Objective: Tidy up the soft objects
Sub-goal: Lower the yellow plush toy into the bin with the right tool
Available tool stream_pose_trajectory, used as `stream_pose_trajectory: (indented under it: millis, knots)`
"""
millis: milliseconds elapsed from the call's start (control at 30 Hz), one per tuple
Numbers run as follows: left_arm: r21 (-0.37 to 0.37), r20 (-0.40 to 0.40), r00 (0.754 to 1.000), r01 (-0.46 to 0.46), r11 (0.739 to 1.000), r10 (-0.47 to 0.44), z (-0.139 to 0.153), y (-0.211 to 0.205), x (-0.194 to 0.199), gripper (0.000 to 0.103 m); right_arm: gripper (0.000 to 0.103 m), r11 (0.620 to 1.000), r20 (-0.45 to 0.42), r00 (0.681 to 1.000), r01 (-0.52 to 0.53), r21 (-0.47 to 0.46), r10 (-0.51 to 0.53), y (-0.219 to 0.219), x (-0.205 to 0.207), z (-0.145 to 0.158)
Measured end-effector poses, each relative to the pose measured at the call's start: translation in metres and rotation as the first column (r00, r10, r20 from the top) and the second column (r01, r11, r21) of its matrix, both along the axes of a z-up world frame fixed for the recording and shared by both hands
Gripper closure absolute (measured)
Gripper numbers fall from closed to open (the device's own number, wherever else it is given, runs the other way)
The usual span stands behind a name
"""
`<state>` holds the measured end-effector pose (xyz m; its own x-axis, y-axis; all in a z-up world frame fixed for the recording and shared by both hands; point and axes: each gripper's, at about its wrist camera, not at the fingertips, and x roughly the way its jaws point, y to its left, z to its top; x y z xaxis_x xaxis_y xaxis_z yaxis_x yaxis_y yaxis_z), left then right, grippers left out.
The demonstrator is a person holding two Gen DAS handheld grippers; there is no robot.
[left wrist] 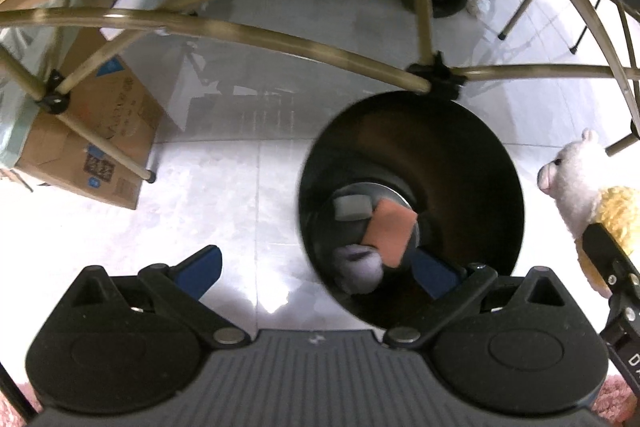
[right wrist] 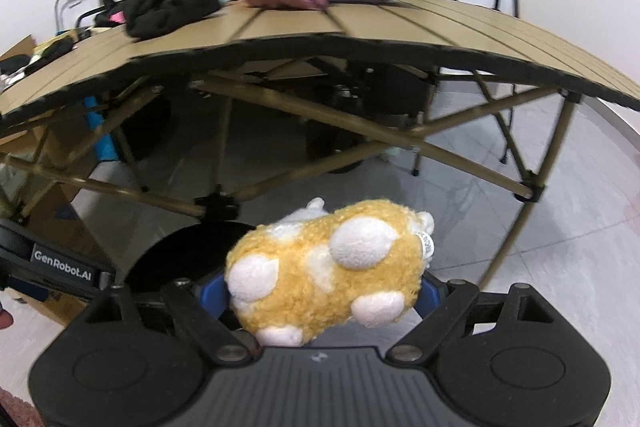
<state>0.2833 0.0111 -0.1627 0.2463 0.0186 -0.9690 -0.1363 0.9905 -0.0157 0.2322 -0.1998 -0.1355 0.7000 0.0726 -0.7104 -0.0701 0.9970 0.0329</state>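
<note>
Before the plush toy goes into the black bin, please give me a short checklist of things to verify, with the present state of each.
1. Right gripper holds the plush toy: ok, blue pads sit on both sides of its body.
2. Mouth of the black bin is free: ok, nothing covers it.
3. Room inside the bin: ok, only an orange sponge, a grey block and a pale soft thing lie at the bottom.
4. Left gripper is empty: ok, jaws open, but one finger reaches over the rim.
5. Toy is directly above the bin: not ok, it is beside the rim.
6. Firmness of the grip: cannot tell.
</note>
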Motion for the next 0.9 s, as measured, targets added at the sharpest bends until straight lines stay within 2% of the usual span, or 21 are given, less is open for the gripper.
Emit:
stream_pose_trajectory:
  millis: [167,600,733,900]
  knots:
    - [-0.013,0.001,0.999,-0.040,0.999,0.040,0.004,0.026,-0.007,0.000,0.016,0.999,-0.003,0.999,-0.054,0.005,0.054,0.026,0.004,-0.003]
    - [0.032,0.016,0.990,-0.141,0.989,0.141,0.007,0.088,-0.029,0.000,0.016,0.991,-0.067,0.989,-0.133,0.004,0.133,0.074,0.014,-0.023]
    - [0.049,0.004,0.987,-0.163,0.985,0.163,0.001,0.099,-0.030,0.000,0.016,0.989,-0.112,0.983,-0.139,0.041,0.143,0.084,0.018,-0.032]
    - [0.057,-0.001,0.987,-0.159,0.986,0.159,-0.001,0.100,-0.031,0.000,0.016,0.989,-0.145,0.979,-0.140,0.038,0.144,0.095,0.023,-0.043]
